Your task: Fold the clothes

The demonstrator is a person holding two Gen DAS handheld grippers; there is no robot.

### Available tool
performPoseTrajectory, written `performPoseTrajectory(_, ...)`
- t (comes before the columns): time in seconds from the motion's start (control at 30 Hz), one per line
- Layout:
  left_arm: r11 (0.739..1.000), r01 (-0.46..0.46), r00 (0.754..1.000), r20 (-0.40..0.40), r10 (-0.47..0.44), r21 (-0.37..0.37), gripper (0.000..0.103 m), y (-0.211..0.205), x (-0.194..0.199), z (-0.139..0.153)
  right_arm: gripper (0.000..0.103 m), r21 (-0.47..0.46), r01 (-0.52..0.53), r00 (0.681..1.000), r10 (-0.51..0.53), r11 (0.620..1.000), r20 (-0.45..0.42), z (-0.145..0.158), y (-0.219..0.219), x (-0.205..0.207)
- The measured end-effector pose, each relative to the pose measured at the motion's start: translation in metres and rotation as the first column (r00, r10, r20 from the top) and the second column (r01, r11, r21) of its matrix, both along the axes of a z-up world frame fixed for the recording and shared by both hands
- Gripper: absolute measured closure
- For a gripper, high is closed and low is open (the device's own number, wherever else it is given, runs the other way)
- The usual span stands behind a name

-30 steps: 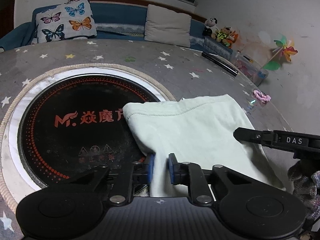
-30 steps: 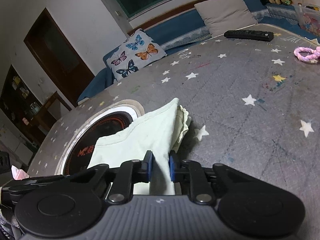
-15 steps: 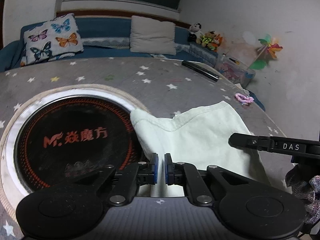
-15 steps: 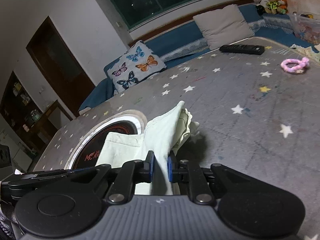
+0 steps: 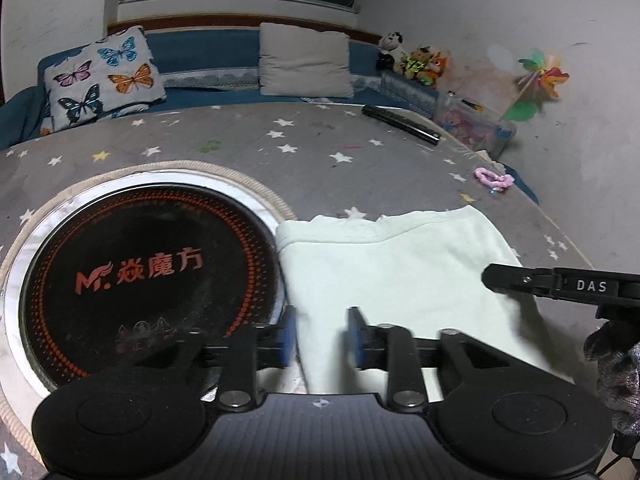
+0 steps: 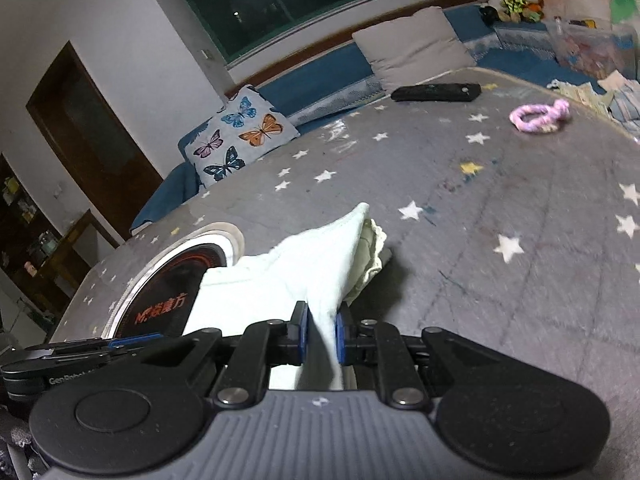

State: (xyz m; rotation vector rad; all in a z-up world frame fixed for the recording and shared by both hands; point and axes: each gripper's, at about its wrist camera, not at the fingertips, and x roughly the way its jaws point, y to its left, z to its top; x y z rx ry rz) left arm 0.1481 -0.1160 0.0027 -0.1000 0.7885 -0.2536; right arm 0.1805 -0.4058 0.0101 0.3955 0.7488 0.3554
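The left gripper (image 5: 322,338) is seen with its jaws parted, the near edge of the pale green garment (image 5: 396,276) lying loose between them. The right gripper (image 6: 322,334) is clamped on a raised fold of the same garment (image 6: 296,276), which is spread ahead of both jaws on the grey star-print table cover (image 6: 500,208). Left of the jaws, the round black cooktop (image 5: 148,280) is partly overlapped by the cloth. Farther ahead, a pink ring (image 6: 538,117) and a black remote (image 6: 436,92) are seen.

The left gripper (image 5: 322,338) now stands with its jaws parted, no longer pinching the pale green garment (image 5: 400,272), which lies flatter and wider beside the black round plate (image 5: 140,280) than before.
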Motion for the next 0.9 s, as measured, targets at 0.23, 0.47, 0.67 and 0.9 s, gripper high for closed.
performPoseTrajectory(0.23, 1.000, 0.009, 0.999, -0.035, -0.009, -0.008, 0.056, -0.002, 0.008, -0.012, 0.077, 0.022, 0.010, 1.000, -0.010, 1.000, -0.002, -0.010, -0.003, 0.005)
performPoseTrajectory(0.47, 0.999, 0.035, 0.999, -0.034, -0.035, -0.011, 0.080, -0.007, 0.011, -0.019, 0.073, 0.056, 0.001, 1.000, 0.000, 0.998, -0.016, -0.021, -0.003, 0.008)
performPoseTrajectory(0.67, 1.000, 0.023, 0.999, -0.041, -0.024, -0.021, 0.081, -0.004, 0.010, -0.018, 0.073, 0.091, 0.004, 1.000, -0.002, 0.996, -0.013, -0.021, -0.009, 0.005)
performPoseTrajectory(0.9, 1.000, 0.000, 0.999, -0.045, 0.000, -0.016, 0.068, -0.002, 0.009, -0.018, 0.063, 0.097, 0.013, 1.000, -0.013, 0.995, -0.008, -0.024, -0.014, 0.002)
